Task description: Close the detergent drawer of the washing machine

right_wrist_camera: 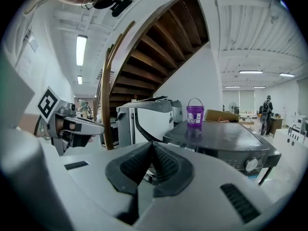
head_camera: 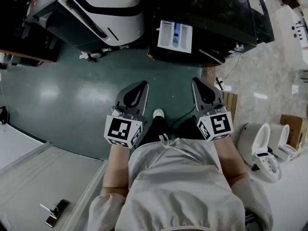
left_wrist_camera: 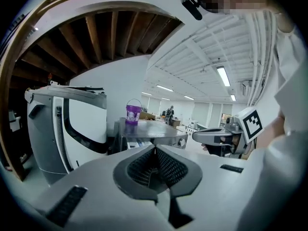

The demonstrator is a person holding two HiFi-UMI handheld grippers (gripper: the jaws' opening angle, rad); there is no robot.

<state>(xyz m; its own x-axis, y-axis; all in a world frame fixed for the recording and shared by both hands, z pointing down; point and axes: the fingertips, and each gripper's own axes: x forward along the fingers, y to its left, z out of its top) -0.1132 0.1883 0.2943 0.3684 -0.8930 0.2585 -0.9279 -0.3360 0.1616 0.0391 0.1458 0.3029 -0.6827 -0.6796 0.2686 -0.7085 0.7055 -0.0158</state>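
Where the drawer sits: the detergent drawer (head_camera: pixel 174 35) shows at the upper centre of the head view. It is pulled out from the front of the dark washing machine (head_camera: pixel 211 8), with its white compartments and one blue one open to the ceiling.
Left tongs: the left gripper (head_camera: pixel 143 84) is at the centre of the frame, left of the person's shoe (head_camera: pixel 158 113). Its jaws are pressed together on nothing, which its own view (left_wrist_camera: pixel 155 150) confirms.
Right tongs: the right gripper (head_camera: pixel 196 80) has its jaws together too and carries nothing (right_wrist_camera: pixel 153 146). It is the one nearer the drawer, yet well apart from it.
Progress: by my reading nothing has begun. The drawer is fully out and neither tool touches it.
Bucket: a purple bucket (right_wrist_camera: pixel 195 115) stands on the machine's lid, back from the front edge.
Neighbour: a white appliance (head_camera: pixel 106 8) stands at the upper left, beside the washer.
Risk, skew: a narrow closed tip pushed against one corner of the drawer front could cock it in its slide, and it may jam half shut.
Risk, slip: the tip could slide off the smooth front and go into an open compartment.
Risk, shove: too hard a push might jolt the machine and shake the bucket.
Risk, footing: a dark cable (head_camera: pixel 179 119) runs across the floor by the feet, so stepping in could snag it.
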